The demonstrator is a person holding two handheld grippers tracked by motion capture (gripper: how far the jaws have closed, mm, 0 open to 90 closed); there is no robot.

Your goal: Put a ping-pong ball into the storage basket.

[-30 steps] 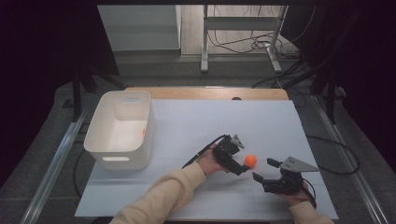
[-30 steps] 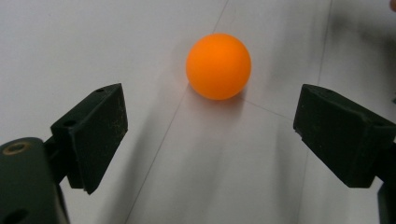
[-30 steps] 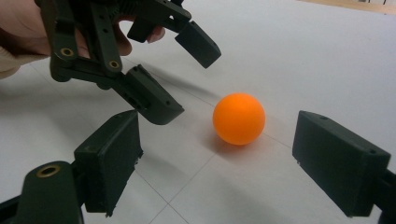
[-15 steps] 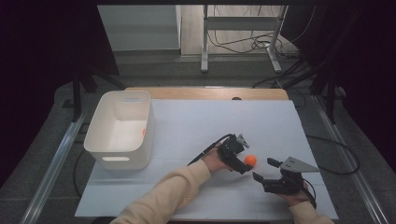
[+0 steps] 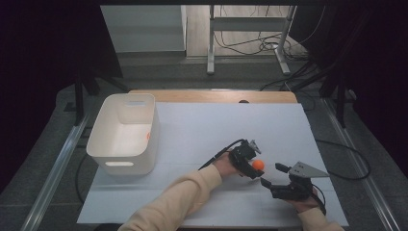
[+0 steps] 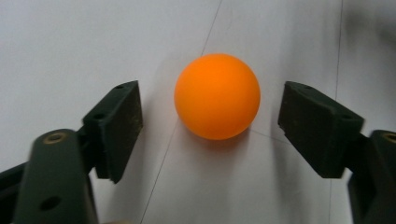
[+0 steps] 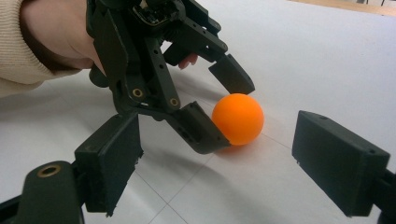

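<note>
Table (image 5: 202,130): left tongs (image 6: 210,116) closing round ball (image 6: 217,96).

We see a small orange ball (image 6: 217,96) of smooth matt plastic, faintly sheened where light falls. It lies on a white, paper-like matt table sheet (image 5: 202,130), creased by thin fold lines. The left gripper (image 6: 210,123) has jaws of black matt plastic, slightly grainy, with brassy metal rivets. The white rectangular bin (image 5: 124,132) looks smooth, satin plastic. The cream sleeve (image 5: 178,199) is soft knitted cloth.
</note>
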